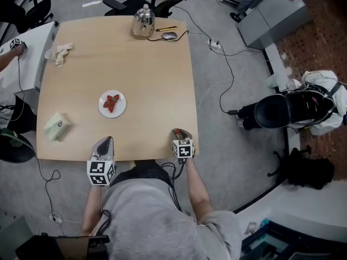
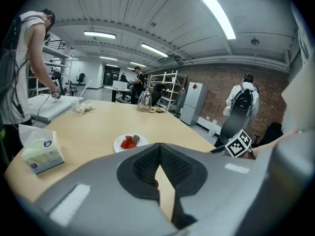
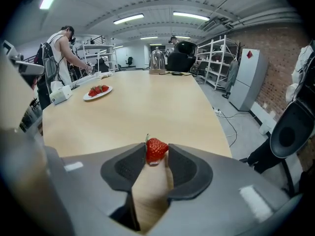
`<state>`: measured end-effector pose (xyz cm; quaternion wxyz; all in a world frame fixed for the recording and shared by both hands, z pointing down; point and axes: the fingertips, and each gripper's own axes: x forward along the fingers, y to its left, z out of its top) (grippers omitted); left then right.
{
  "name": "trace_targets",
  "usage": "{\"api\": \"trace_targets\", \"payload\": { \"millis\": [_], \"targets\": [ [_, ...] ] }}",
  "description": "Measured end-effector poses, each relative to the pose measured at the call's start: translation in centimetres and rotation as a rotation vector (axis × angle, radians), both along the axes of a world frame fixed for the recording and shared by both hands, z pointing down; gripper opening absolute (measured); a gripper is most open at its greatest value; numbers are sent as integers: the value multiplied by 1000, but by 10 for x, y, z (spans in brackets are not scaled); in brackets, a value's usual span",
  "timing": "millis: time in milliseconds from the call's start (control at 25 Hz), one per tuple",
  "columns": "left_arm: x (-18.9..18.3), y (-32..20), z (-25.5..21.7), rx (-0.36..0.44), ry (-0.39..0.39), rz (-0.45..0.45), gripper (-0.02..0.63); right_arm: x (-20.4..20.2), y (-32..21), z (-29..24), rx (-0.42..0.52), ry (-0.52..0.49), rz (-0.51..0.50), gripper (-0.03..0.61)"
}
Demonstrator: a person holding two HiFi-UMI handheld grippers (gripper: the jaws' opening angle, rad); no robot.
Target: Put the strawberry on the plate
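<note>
A red strawberry [image 3: 156, 150] lies on the wooden table [image 1: 152, 91] near its front right corner, right between the tips of my right gripper [image 3: 156, 154]. The jaws have sprung apart and stand open close on either side of the berry, without squeezing it. In the head view this gripper [image 1: 178, 132] rests at the table's near edge. The white plate [image 1: 102, 108] with several strawberries [image 1: 111, 102] sits left of centre, also visible as the plate [image 2: 118, 144] ahead of my left gripper [image 2: 158, 154], which is shut and empty at the front edge [image 1: 104, 143].
A tissue pack [image 1: 56, 125] lies at the front left, a metal kettle [image 1: 143, 23] and a mouse [image 1: 169, 35] at the far edge, crumpled cloth [image 1: 59, 53] at the far left. Cables and a chair [image 1: 282, 110] crowd the floor to the right.
</note>
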<state>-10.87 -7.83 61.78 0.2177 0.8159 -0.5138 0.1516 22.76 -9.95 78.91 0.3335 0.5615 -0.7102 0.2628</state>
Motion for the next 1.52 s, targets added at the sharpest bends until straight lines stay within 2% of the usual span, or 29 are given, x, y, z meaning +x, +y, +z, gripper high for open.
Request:
{"api": "trace_targets", "payload": {
  "millis": [440,720,1120,1520],
  "targets": [
    [4,-2,-2,6,3,-19,18,9,-3,-7,10,-45,16,143],
    [5,-1,-4,14,6,-36,18,-4,-11,-27,61,-71,-6,141],
    [-10,-5,-12,27,14,-111,18,-59,-44,-72,160,-138,-123,141],
    [-49,10,-4,8,16,-251,18,-143,-79,-95,208,-179,-345,141]
  ]
}}
